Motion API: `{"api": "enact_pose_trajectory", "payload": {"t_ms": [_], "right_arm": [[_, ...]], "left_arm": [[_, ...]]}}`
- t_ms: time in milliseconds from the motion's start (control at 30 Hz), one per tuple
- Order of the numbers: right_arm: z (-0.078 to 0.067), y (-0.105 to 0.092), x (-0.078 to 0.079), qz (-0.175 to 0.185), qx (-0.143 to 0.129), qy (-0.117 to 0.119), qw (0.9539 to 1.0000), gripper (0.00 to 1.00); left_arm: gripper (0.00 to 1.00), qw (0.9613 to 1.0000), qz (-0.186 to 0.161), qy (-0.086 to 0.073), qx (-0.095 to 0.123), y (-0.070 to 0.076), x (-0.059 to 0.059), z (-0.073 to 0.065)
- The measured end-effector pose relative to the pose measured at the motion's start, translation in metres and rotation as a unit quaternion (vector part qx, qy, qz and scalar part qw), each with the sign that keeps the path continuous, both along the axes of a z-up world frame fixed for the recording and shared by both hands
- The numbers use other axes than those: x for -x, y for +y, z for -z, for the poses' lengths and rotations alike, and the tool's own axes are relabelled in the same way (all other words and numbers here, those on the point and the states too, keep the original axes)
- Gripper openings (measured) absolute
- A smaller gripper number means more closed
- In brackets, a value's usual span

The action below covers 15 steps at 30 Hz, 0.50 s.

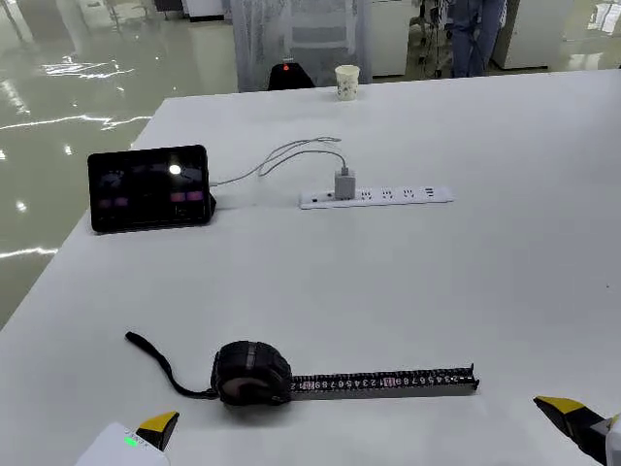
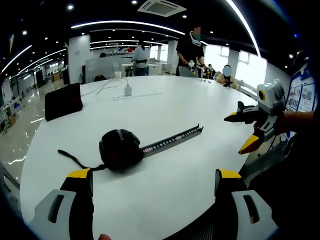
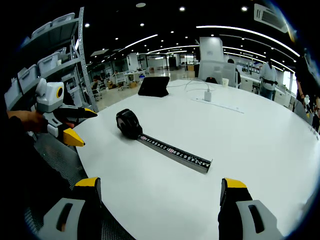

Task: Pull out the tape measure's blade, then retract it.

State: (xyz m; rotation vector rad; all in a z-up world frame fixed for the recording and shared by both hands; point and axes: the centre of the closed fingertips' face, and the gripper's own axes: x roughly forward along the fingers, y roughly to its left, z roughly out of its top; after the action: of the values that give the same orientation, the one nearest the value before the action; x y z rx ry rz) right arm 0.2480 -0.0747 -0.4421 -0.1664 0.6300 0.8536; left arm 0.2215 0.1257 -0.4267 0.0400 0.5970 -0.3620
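Plainly, the tape measure [image 1: 251,373] lies near the front edge of the white tabletop [image 1: 485,291]. Its black case rests on its side, and its blade [image 1: 383,380] is drawn part-way out, flat on the surface, with the hook end pointing toward the person's right. A wrist strap [image 1: 155,359] trails off the other way.

Nothing holds it. The left tongs [image 2: 153,175] are spread wide and empty, aimed at the case. The right tongs [image 3: 160,182] are equally wide and empty, facing the blade's far end. That pairing suits one tool steadying the case while the other works the hook.

Since the blade is out, I judge the pull either begun or paused, with retraction yet to come.

Farther back sit a tablet [image 1: 149,187], a power strip [image 1: 376,196] and a paper cup [image 1: 347,82], well apart from the work.
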Motion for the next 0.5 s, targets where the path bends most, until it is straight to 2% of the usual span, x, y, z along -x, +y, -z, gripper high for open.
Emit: {"api": "enact_pose_trajectory", "payload": {"t_ms": [500], "right_arm": [[-0.0023,0.001,-0.0001,0.001,-0.002,0.001,1.0,0.99]], "left_arm": [[0.99,1.0,-0.002,0.008,-0.004,-0.0004,-0.0011,0.0037]]}}
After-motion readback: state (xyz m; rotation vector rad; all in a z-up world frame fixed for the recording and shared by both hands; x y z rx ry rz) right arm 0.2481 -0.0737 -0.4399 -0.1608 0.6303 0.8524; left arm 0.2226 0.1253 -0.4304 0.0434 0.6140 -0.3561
